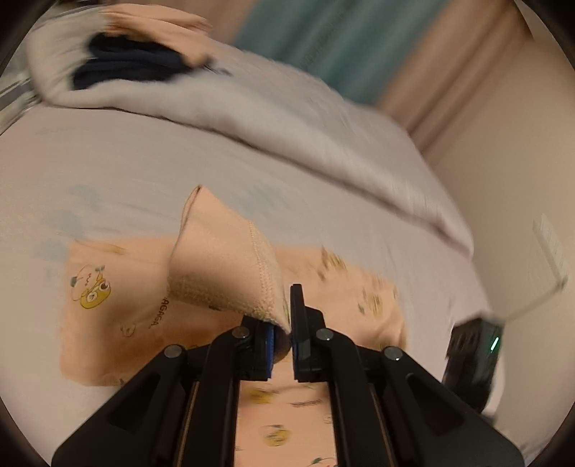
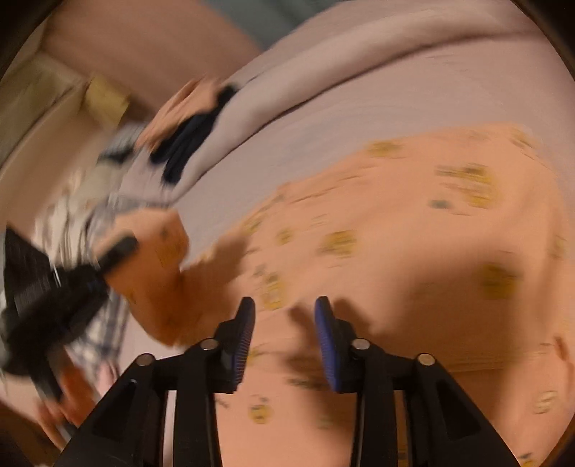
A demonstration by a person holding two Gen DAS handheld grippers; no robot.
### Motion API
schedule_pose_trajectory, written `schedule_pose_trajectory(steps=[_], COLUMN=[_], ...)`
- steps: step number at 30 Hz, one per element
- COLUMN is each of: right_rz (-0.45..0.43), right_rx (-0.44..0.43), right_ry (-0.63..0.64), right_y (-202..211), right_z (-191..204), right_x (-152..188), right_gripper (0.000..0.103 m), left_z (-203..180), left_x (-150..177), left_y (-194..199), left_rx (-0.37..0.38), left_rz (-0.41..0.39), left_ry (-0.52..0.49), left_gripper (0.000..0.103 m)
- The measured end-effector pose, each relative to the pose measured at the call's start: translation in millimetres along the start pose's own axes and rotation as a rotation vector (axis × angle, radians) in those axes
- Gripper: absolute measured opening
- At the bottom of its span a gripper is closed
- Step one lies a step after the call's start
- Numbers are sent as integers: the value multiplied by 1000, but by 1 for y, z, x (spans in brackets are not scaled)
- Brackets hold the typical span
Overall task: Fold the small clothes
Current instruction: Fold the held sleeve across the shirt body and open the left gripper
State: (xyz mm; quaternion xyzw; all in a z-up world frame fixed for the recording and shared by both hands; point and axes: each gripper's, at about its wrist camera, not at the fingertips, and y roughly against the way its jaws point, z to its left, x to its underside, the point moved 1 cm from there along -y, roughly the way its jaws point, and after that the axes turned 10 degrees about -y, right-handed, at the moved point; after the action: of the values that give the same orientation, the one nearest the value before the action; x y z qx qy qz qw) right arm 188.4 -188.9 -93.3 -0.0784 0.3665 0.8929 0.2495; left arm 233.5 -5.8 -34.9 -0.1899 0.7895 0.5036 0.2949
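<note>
A small peach garment [image 1: 118, 312] printed with yellow cartoon figures lies spread on the pale bed sheet [image 1: 107, 172]. My left gripper [image 1: 284, 323] is shut on a hemmed corner of it [image 1: 230, 273], lifted above the rest of the cloth. In the right wrist view the same garment [image 2: 413, 258] fills the middle, blurred. My right gripper [image 2: 284, 312] is open and empty just above the cloth. My left gripper [image 2: 54, 287] shows at the left there, holding the lifted peach flap [image 2: 154, 273].
A rolled pale duvet [image 1: 287, 118] runs across the back of the bed. A dark navy garment [image 1: 129, 64] and another peach piece [image 1: 158, 21] lie on it at the far left. A teal curtain [image 1: 341, 39] and wall stand behind. Checked cloth [image 2: 104, 341] lies at the left edge.
</note>
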Motion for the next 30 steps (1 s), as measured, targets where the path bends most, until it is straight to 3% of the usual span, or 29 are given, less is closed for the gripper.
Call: schedule_pose_trajectory(steps=[2, 4, 6, 8, 10, 13, 15, 18, 22, 26, 29, 30], right_rz=[-12, -14, -5, 18, 27, 41, 48, 45, 56, 61, 75, 78], right_rx=[-21, -50, -72, -115, -133, -132, -158, -187, -234, -282, -181, -145], right_ry=[-72, -134, -185, -238, -245, -243, -268, -339, -413, -452, -383, -349], right_y=[6, 9, 9, 11, 11, 9, 11, 13, 11, 7, -1, -4], right_z=[-19, -33, -43, -53, -53, -49, -52, -59, -65, -60, -49, -45], right_x=[-4, -5, -8, -10, -10, -12, -16, -18, -16, -16, -16, -16], right_gripper=[36, 39, 41, 41, 42, 47, 54, 55, 55, 55, 55, 46], left_z=[-26, -41, -46, -49, -47, -45, -34, -12, 26, 60, 75, 78], left_x=[14, 30, 39, 42, 41, 44, 46, 55, 73, 95, 110, 114], left_y=[-32, -63, -81, -81, -71, -46, -29, -6, 20, 38, 48, 54], left_rx=[5, 21, -1, 24, 52, 55, 36, 23, -89, -155, -193, -203], left_rz=[73, 164, 215, 219, 196, 142, 126, 103, 85, 100, 107, 106], left_ry=[-53, -79, -98, -106, -121, -151, -145, -121, -88, -10, 36, 47], left_gripper=[11, 30, 35, 42, 57, 64, 64, 64, 65, 65, 64, 64])
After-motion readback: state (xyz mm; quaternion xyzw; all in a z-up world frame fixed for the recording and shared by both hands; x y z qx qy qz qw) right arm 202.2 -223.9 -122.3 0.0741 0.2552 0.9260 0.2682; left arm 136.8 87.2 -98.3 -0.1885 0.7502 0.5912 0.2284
